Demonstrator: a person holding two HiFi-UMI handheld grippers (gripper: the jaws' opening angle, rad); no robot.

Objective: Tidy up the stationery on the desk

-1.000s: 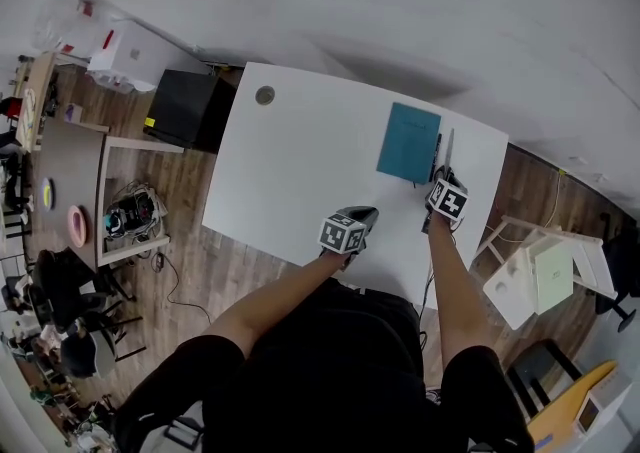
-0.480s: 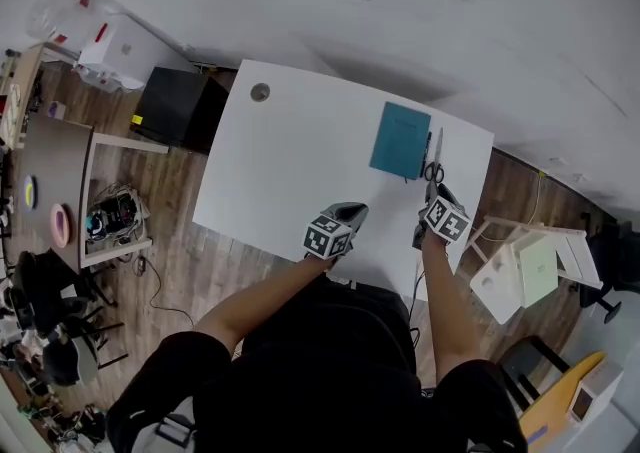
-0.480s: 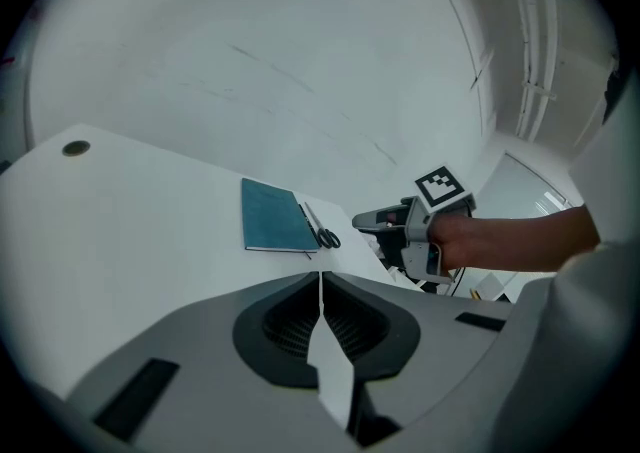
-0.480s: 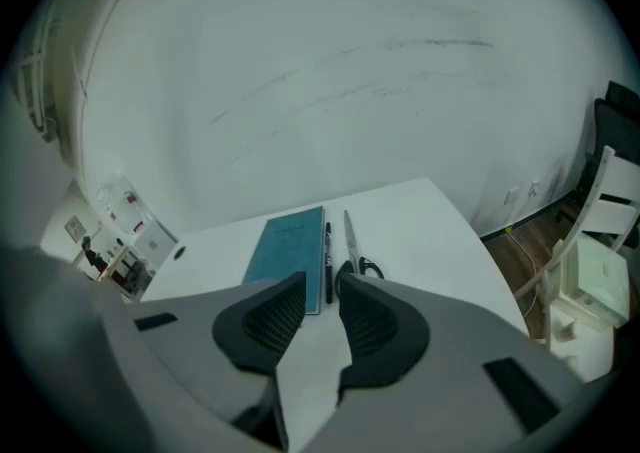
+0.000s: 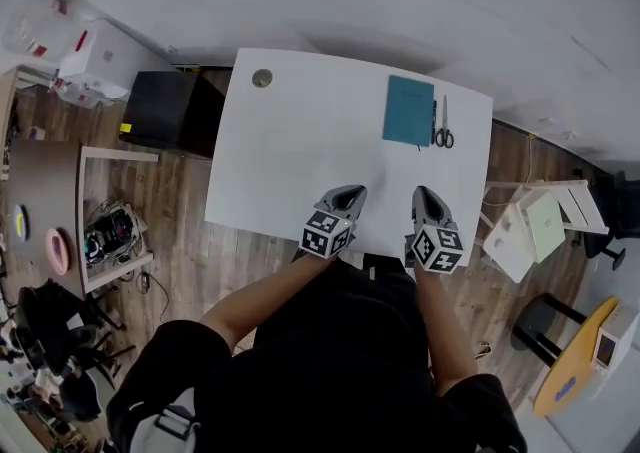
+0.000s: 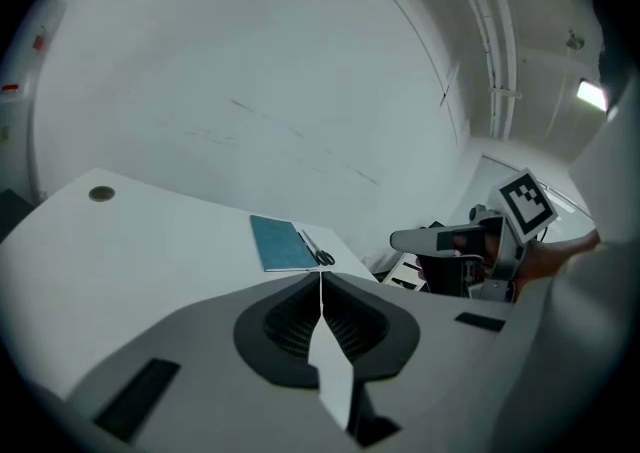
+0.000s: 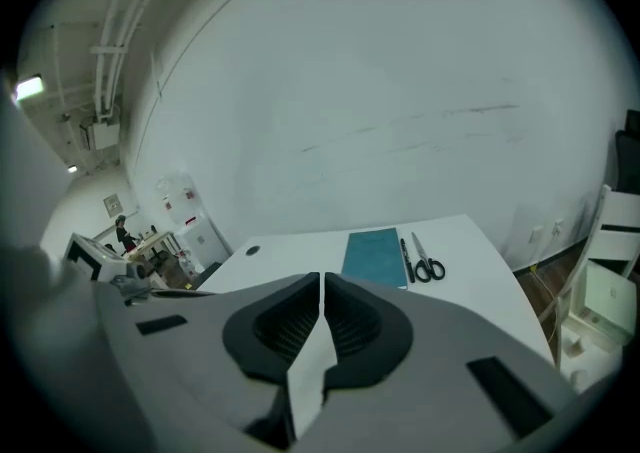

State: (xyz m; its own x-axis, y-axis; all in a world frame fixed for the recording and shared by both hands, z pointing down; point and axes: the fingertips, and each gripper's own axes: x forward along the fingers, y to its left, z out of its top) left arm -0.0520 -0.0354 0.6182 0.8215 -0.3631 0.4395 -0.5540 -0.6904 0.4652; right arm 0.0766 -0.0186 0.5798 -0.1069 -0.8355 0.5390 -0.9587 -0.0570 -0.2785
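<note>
Left gripper [image 6: 320, 279]: jaws pressed together, empty, above the near edge of the desk [image 5: 300, 141].
Right gripper [image 7: 321, 281]: jaws had just been closing; they met with nothing between them.
Stationery: teal notebook [image 5: 409, 110], pen [image 5: 433, 121] and scissors [image 5: 444, 127] lay side by side at the desk's far right, well apart from both grippers.

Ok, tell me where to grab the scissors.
Probably by the handle loops, coming down from above on the near side. The scissors lie flat and closed, handles toward you, and the pen lies close on their left.
</note>
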